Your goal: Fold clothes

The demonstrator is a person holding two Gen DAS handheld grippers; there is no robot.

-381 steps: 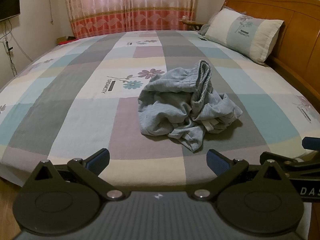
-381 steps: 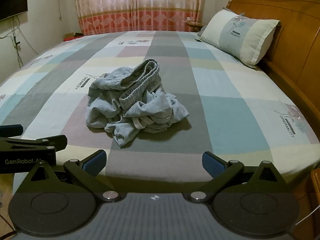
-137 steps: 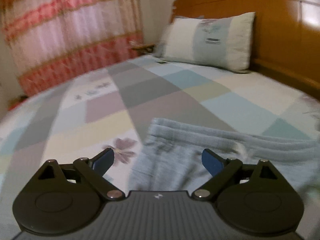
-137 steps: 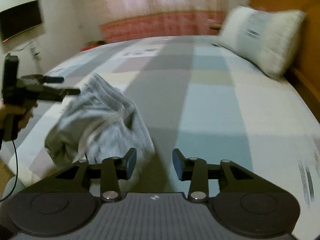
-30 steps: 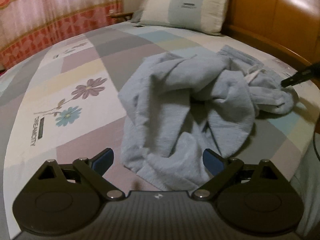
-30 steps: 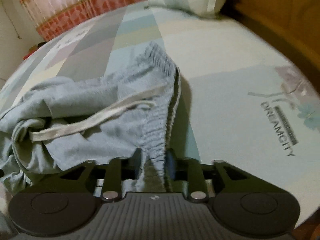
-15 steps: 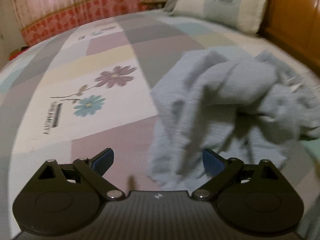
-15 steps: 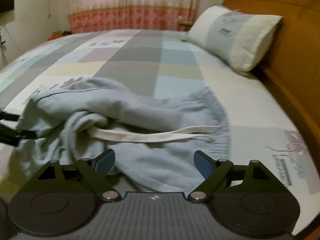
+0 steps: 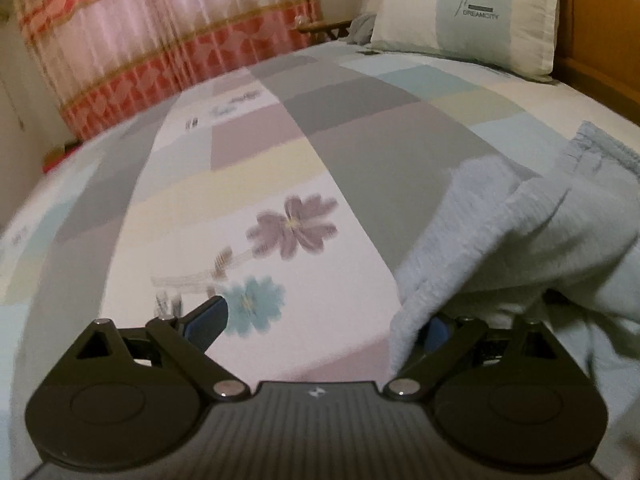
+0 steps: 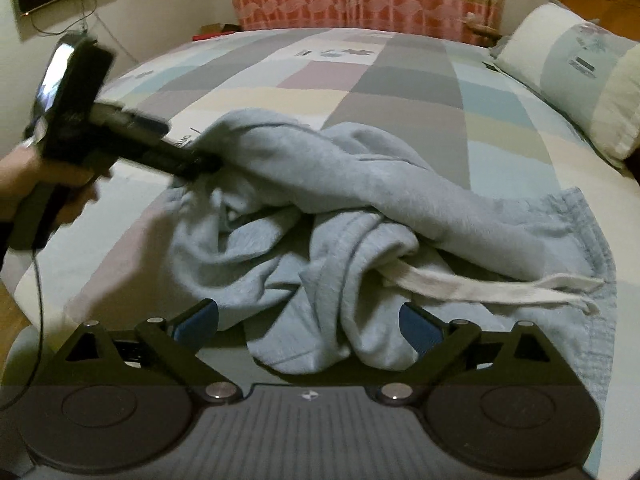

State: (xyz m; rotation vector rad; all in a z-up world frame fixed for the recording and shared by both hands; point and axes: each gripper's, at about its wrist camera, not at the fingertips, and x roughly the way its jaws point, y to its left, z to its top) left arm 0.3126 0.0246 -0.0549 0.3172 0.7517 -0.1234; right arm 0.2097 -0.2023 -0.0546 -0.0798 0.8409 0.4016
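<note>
- Left wrist view: your left hand-held gripper (image 9: 320, 320) is spread wide and pinching nothing. One pad hangs over bare sheet, and the other is half buried under an edge of the light blue garment (image 9: 500, 240).
- That edge is draped over the one finger, not clamped. The garment sits off to the right of this view, rumpled, on the patchwork bed (image 9: 360, 140).
- The near side of the bed with the flower print is bare, so I'd say you have room there to spread the garment out. The pillow (image 9: 468, 12) is well apart, up by the headboard.
- Right wrist view: your right hand-held gripper (image 10: 308, 324) has its jaws opening, already spread wide. A hanging lobe of the garment lies between the pads, but neither pad presses on it, so nothing is held here.
- The whole heap shows from this side: twisted, bunched, layers crossing each other. The white drawstring (image 10: 480, 284) trails out to the right, and the ribbed waistband (image 10: 592, 232) lies flat on the sheet at the far right.
- At the left, your hand (image 10: 24, 176) carries the other hand-held gripper, with its tip against the raised edge of the cloth. From here I cannot tell whether it grips, but the other view shows it spread.
- My read on progress: you're early. No fold is made and nothing is laid flat. You have yet to untangle the heap, spread it smooth, and do every fold.
</note>
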